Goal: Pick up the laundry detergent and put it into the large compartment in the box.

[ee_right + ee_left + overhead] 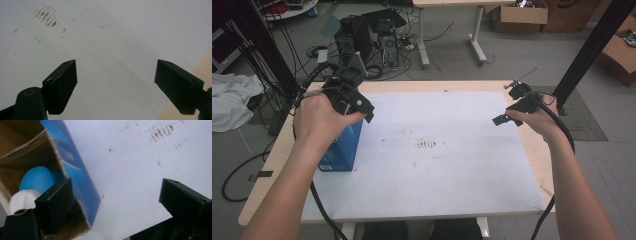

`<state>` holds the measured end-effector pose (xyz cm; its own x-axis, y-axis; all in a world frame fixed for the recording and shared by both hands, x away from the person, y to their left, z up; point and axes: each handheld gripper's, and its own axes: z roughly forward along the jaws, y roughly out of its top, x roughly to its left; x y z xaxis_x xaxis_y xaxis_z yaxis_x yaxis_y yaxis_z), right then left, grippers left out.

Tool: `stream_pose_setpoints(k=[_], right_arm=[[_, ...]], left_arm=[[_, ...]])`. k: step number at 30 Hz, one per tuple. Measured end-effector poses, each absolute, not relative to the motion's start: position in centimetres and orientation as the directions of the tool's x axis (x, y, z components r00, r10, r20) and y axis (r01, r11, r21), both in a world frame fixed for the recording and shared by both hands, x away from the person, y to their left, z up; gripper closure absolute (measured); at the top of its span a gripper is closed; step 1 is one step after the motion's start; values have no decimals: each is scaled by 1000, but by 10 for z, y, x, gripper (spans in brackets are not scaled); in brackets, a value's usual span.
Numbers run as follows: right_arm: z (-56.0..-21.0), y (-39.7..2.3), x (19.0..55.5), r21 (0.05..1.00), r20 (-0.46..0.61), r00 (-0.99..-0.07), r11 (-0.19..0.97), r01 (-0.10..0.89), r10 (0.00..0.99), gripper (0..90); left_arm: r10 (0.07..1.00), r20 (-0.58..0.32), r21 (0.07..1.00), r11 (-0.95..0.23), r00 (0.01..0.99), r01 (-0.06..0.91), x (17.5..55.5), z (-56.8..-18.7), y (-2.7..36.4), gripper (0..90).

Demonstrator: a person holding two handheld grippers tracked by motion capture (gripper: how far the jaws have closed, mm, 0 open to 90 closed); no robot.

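A blue cardboard box [343,150] stands at the left of the white sheet [447,175] that covers the table. Its top is open in the left gripper view, and a blue and white object [35,182] lies inside the box [76,170]. My left gripper [362,107] hovers above the box's upper right edge. Its jaws are open with nothing between them [117,187], and the left jaw is over the box's rim. At the table's right side my right gripper [507,106] is held above the sheet, open and empty [116,67].
Brown smudges [428,144] mark the middle of the sheet. Bare wooden table edge [532,145] runs along the right. Behind the table on the floor are computer towers [372,37] with cables, black frame posts [592,47], cardboard boxes [519,15] and a white cloth [229,102].
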<state>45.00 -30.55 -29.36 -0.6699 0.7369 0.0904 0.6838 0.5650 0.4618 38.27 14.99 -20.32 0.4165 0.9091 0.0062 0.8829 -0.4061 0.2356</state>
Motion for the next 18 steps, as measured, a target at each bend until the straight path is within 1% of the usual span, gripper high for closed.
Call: stream_pose_setpoints(k=[5, 10, 11, 18], right_arm=[[-290, -304, 450, 460, 85, -673, 570, 680, 735, 181], [-287, -302, 450, 463, 82, -675, 572, 677, 733, 181], [-287, -302, 450, 463, 84, -672, 569, 680, 735, 181], [-287, -303, 449, 465, 77, -679, 576, 672, 730, 183]], left_arm=[[884, -1, 238, -454, 468, 859, 380, -212, 131, 93], [859, -6, 243, -496, 512, 834, 378, -222, 109, 54], [847, -2, 237, -516, 532, 823, 378, -225, 104, 49], [810, 2, 215, -573, 586, 791, 373, -245, 78, 9]])
